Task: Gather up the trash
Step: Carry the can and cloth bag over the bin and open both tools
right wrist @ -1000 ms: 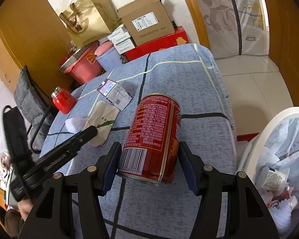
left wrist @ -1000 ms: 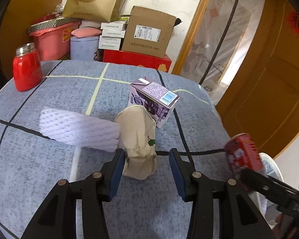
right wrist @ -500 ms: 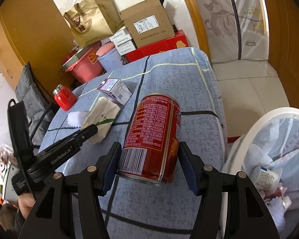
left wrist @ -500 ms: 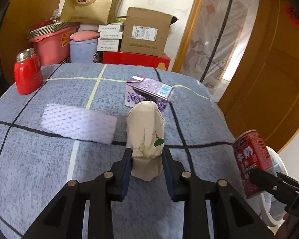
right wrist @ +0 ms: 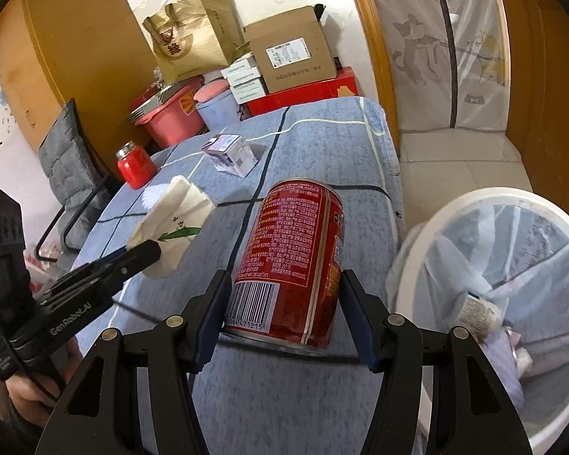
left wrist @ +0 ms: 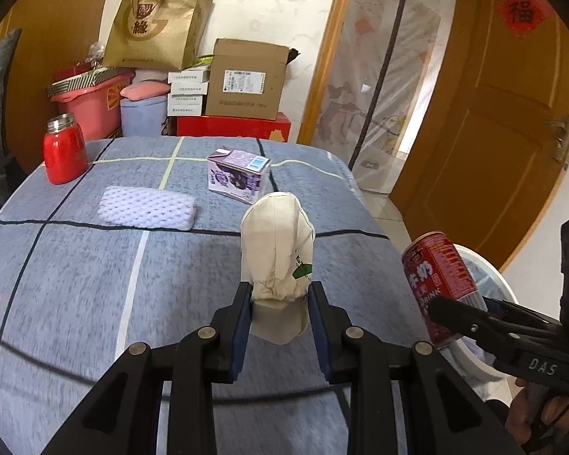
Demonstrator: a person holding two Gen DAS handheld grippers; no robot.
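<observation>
Left claw (left wrist: pixel 280 303) is clenched on the lower end of a crumpled beige paper cup (left wrist: pixel 278 250), its 2 blue pads pressing the cup's sides after closing in during the past second, and the cup hangs clear above the blue-grey checked cloth of the bench (left wrist: pixel 76 284). Right claw (right wrist: pixel 284 311) grips a red drink can (right wrist: pixel 295 265) across its body, barcode end nearest the camera, the can tilted and held near the bench's edge, just beside a white trash bin (right wrist: pixel 485 197) lined with a clear bag. Crumpled wrappers and a small carton lie inside the bin. On the bench sit a purple drink carton (left wrist: pixel 239 174) on its side, a white dimpled foam sheet (left wrist: pixel 148 208) lying flat near it, and a red flask with a steel lid (left wrist: pixel 64 148) upright at the far left corner. Behind the bench are stacked a brown cardboard box (left wrist: pixel 246 79), a gold paper bag (left wrist: pixel 155 22) and a pink tub (left wrist: pixel 94 106). From the left wrist view, the can and the right claw show at the right.
</observation>
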